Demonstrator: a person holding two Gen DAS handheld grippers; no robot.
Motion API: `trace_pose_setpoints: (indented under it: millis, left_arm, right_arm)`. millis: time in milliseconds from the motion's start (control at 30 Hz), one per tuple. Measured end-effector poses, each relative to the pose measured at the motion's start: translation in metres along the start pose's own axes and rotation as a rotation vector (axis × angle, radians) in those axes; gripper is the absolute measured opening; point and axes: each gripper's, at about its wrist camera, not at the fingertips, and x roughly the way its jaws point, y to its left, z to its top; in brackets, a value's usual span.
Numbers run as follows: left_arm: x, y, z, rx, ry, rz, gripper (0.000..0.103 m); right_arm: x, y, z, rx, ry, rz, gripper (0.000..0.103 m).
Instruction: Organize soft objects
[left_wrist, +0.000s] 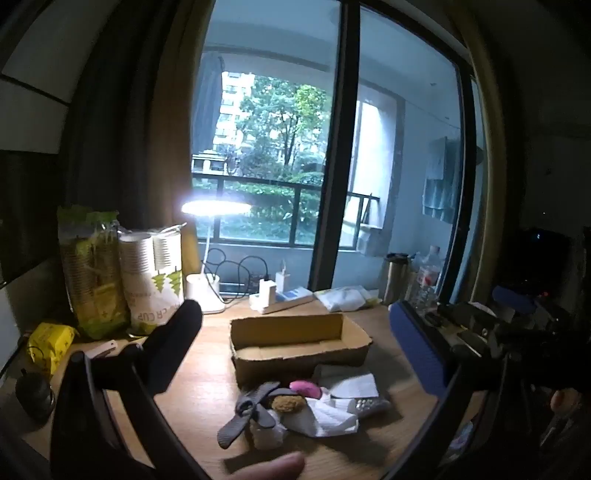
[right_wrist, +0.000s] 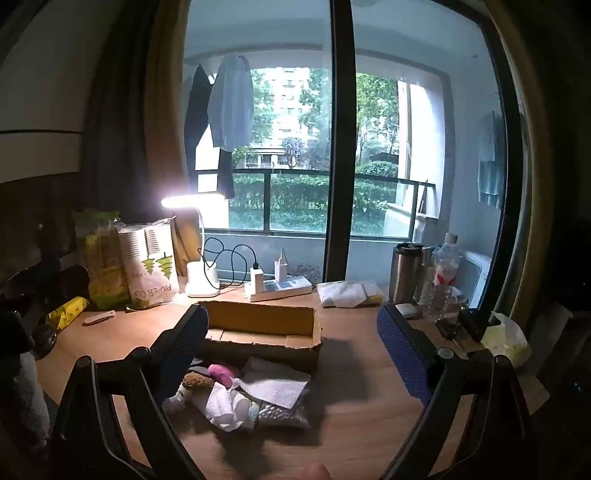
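Note:
A pile of soft objects lies on the wooden desk in front of an open cardboard box (left_wrist: 299, 341) (right_wrist: 264, 330). The pile holds a grey fabric strap (left_wrist: 243, 410), a pink piece (left_wrist: 304, 389) (right_wrist: 221, 373), a brown fuzzy pad (left_wrist: 286, 403) (right_wrist: 197, 381), white tissue (left_wrist: 328, 415) (right_wrist: 221, 406) and a bag of white pellets (right_wrist: 282, 410). My left gripper (left_wrist: 295, 347) is open and empty, held above the desk before the pile. My right gripper (right_wrist: 291, 339) is open and empty, above the pile and the box.
A lit desk lamp (left_wrist: 207, 284) (right_wrist: 201, 275), bags of paper cups (left_wrist: 153, 280) (right_wrist: 149, 266), a power strip (left_wrist: 280, 297) (right_wrist: 277, 288), a steel flask (right_wrist: 406, 271), a water bottle (right_wrist: 441, 277) and folded cloths (right_wrist: 347, 293) line the back of the desk by the window.

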Motion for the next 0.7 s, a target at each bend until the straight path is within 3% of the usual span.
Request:
trace_pose_setpoints:
  millis: [700]
  left_arm:
    - [-0.007,0.003,-0.001,0.031,0.003,0.021,0.102]
  right_arm:
    - [0.002,0.004,-0.001,-0.017,0.005,0.004,0.095]
